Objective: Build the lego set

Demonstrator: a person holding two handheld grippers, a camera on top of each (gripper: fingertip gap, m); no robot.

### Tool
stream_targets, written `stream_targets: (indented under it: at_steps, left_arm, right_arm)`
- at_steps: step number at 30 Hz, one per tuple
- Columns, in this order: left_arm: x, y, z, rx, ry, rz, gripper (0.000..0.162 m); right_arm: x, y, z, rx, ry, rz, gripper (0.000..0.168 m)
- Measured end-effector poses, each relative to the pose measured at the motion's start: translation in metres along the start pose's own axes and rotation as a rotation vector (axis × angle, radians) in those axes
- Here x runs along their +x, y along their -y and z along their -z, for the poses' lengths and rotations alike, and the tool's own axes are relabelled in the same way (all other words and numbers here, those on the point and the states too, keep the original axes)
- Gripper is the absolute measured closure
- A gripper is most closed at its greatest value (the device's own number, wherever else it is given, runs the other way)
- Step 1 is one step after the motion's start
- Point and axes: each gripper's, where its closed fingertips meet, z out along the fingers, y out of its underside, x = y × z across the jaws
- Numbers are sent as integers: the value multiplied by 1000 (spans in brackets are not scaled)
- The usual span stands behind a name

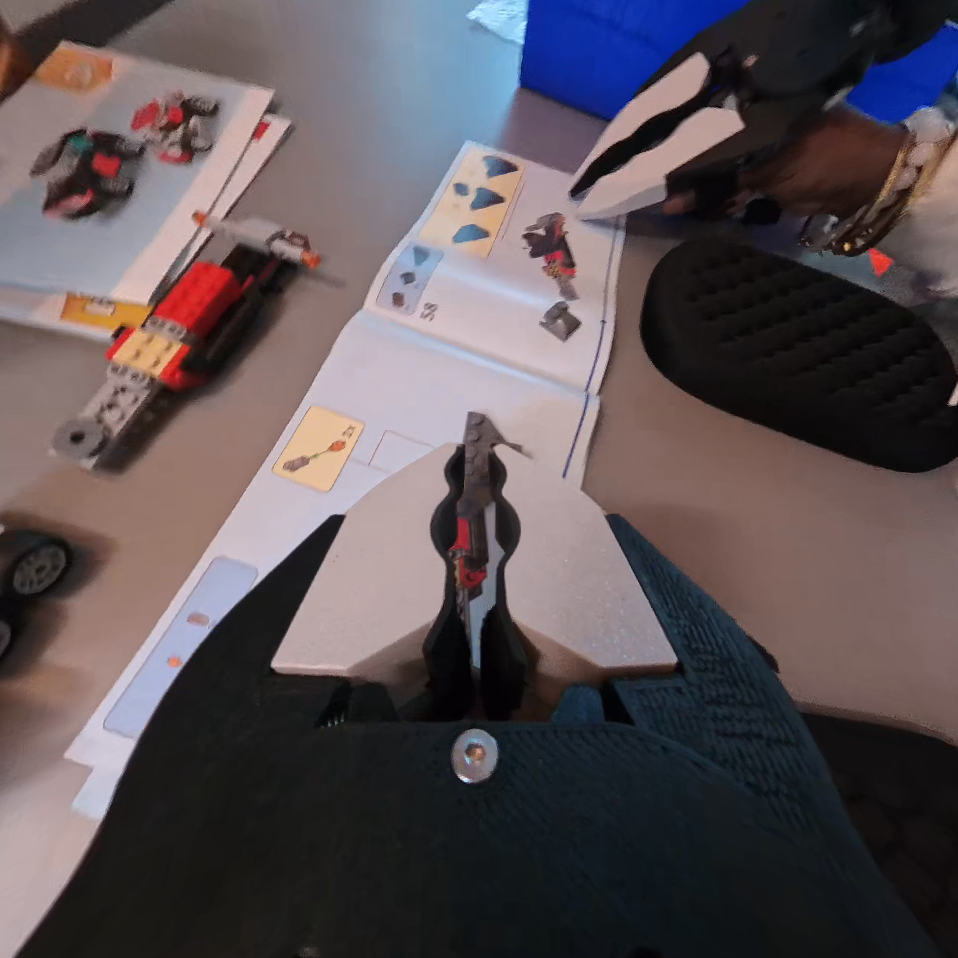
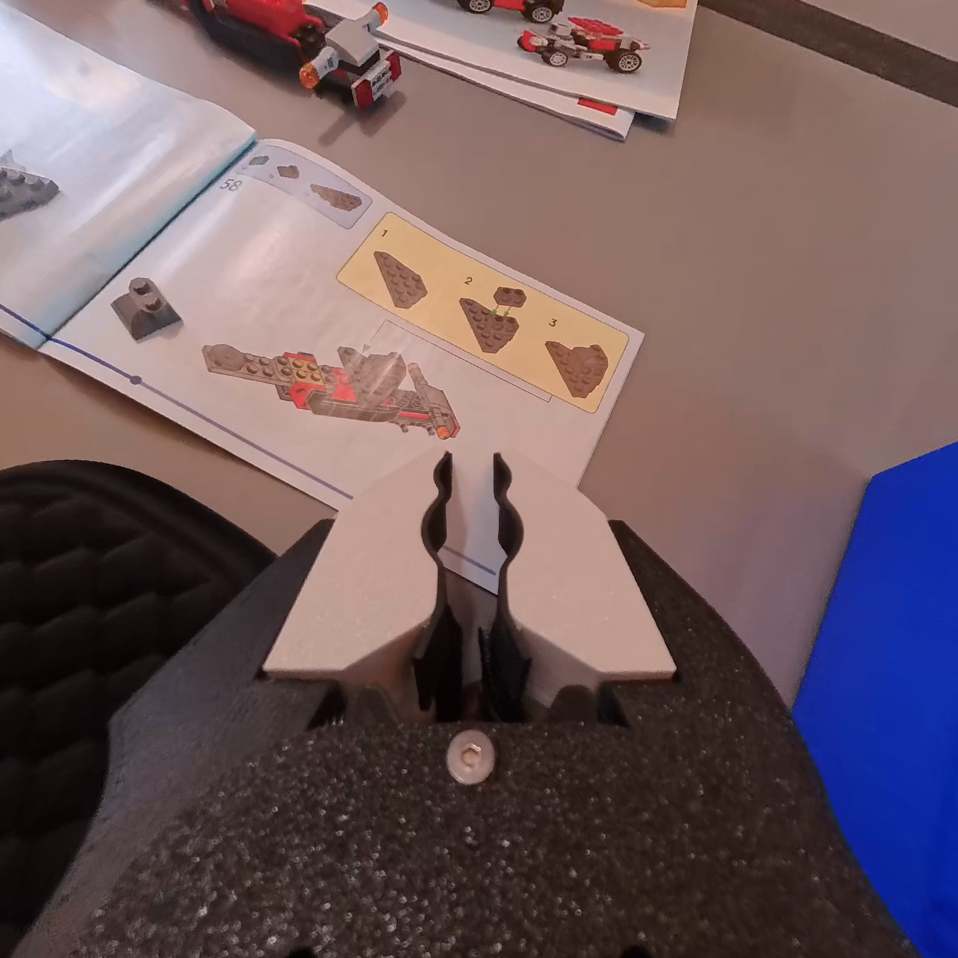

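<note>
The open instruction booklet (image 1: pixel 456 373) lies on the grey table, and it also shows in the right wrist view (image 2: pixel 269 269). A small dark grey slope brick (image 1: pixel 560 321) sits loose on its right page (image 2: pixel 148 311). The part-built red, black and grey model (image 1: pixel 197 306) lies left of the booklet (image 2: pixel 332 52). My left gripper (image 1: pixel 477 453) hovers over the left page with its jaws a narrow gap apart. A printed model picture shows through the gap, and nothing is gripped. My right gripper (image 2: pixel 472 459) is slightly open and empty at the right page's edge (image 1: pixel 586 199).
More closed booklets (image 1: pixel 103 217) lie beyond the model (image 2: pixel 570 83). A black quilted pad (image 1: pixel 793 352) sits beside the open booklet (image 2: pixel 78 622). A blue box (image 1: pixel 596 52) stands near the right gripper (image 2: pixel 891 700). A loose wheel (image 1: pixel 36 565) lies at the left edge. My left gripper's tips are some 9 centimeters from the small dark grey slope brick (image 1: pixel 560 321).
</note>
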Motion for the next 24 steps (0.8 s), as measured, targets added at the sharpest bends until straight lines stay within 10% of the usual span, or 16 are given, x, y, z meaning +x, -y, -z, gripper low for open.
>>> stream_targets:
  at_steps: [24]
  left_arm:
    - [10, -4, -21, -151, 38, -151, 162]
  right_arm:
    - [-21, 39, 14, 116, 67, 129, 150]
